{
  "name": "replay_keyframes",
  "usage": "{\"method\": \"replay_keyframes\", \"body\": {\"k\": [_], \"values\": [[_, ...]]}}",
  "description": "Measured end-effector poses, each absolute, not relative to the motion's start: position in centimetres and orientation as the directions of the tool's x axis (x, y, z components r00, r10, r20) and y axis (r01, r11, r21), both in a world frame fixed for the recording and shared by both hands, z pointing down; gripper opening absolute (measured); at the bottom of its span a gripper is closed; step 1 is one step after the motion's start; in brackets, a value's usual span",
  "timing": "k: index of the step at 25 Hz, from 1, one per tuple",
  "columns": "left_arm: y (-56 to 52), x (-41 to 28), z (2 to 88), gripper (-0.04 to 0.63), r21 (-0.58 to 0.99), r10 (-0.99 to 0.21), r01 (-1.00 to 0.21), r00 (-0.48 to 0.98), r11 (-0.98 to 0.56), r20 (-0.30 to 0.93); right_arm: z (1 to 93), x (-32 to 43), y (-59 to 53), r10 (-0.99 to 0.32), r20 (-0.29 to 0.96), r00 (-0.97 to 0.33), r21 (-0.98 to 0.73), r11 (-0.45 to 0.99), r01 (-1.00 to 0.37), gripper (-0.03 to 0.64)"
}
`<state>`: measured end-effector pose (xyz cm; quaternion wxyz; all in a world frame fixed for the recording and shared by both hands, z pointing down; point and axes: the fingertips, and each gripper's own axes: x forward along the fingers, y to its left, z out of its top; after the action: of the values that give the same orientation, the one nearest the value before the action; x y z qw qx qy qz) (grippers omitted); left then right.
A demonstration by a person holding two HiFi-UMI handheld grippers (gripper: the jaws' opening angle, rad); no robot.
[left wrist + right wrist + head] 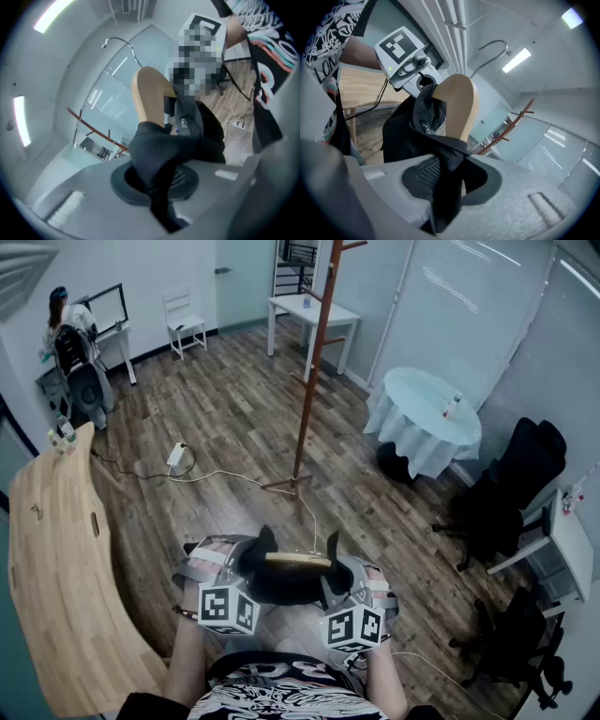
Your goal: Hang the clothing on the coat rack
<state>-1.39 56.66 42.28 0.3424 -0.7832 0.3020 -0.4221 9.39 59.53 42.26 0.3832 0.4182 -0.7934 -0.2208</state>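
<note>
Left claw (242,570) and right claw (336,579) both clamp the black garment (281,589) (wooden hanger (298,561) crosswise between them), coat rack (309,381) straight ahead, well apart.

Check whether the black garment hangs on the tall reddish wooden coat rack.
Not yet: left gripper and right gripper clamp the black garment on its light wooden hanger, apart from the coat rack.

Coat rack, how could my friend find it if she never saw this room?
Start at the wooden floor, just left of the round table with the white cloth. The coat rack stands there by itself: a tall, thin reddish-brown pole with short pegs and crossed feet, the only skinny upright thing around.
</note>
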Motion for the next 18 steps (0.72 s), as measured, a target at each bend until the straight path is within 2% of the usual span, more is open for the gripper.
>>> {"method": "replay_keyframes", "body": {"k": [3, 11, 18], "values": [[57.48, -1.73, 42.09, 0.014, -0.773, -0.761, -0.215, 0.455, -0.597, 0.462, 42.30, 8.96, 60.01, -0.830, 0.425, -0.362, 0.676, 0.557, -0.483, 0.098], [57.63, -1.63, 42.42, 0.014, -0.787, -0.759, -0.183, 0.460, -0.589, 0.460, 42.41, 9.11, 60.19, -0.829, 0.420, -0.370, 0.678, 0.558, -0.479, 0.098], [57.84, -0.92, 42.89, 0.017, -0.779, -0.747, -0.173, 0.466, -0.603, 0.475, 43.14, 9.52, 60.60, -0.786, 0.453, -0.420, 0.634, 0.616, -0.468, 0.100]]}}
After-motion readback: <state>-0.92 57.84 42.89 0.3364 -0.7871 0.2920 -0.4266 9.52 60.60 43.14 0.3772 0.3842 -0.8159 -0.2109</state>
